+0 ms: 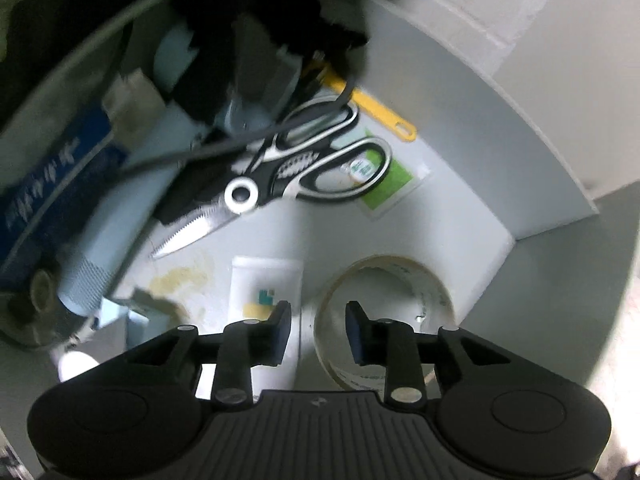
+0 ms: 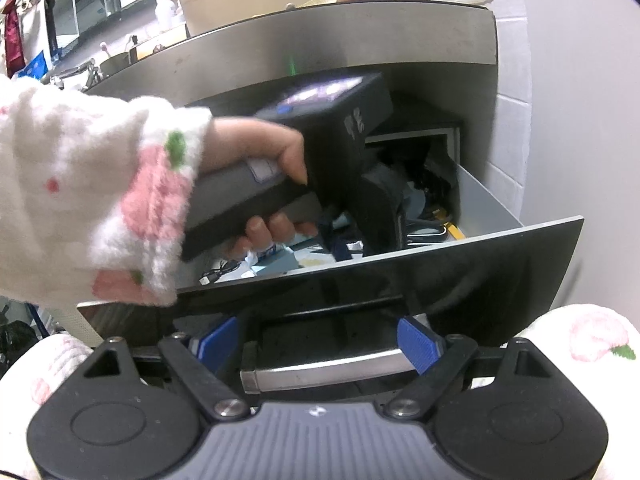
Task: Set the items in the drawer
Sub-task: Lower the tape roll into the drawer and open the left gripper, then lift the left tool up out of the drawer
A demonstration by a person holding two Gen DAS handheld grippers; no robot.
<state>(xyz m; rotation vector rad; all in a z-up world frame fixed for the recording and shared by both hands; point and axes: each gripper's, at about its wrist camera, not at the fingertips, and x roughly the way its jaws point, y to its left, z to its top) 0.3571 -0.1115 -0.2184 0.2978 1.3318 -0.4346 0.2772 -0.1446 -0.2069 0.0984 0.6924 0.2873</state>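
**Left wrist view: left tongs empty inside the drawer, tape roll right under them**

Left wrist view looks down into the open drawer [image 1: 460, 152]. Left tongs [image 1: 318, 332] are apart and hold nothing. One pad sits over the near-left rim of the tape roll [image 1: 384, 320], the other over its hollow, so the rim falls between the fingers. Can't tell if they touch it or hover just above.

- Tape roll lies flat on the drawer floor, hole up, near the front right corner. No real long axis, only the ring wall to pinch.
- White tube [image 1: 266, 292] lies just left of the roll, partly under the left finger, long axis running away from the camera.
- Scissors [image 1: 276, 172] lie further back, blades pointing lower left, handles upper right over a green card [image 1: 390, 184]. A yellow tool [image 1: 376, 110] is against the side wall behind them.
- Left side is clutter: blue box [image 1: 52, 184], cables, pale blue cylinder. Blurred, won't guess more.

Right wrist view: right tongs [image 2: 320, 346] are wide apart, empty, straddling the metal handle [image 2: 320, 368] on the drawer front but not closed on it. Left hand [image 2: 276, 184] holds its tool down inside the drawer.

Judgement: roll looks already placed, so this reads as a release. The left side is the nearer one for anything in the drawer; the right is set to push the front shut. Risk: snagging the roll's rim when lifting out.
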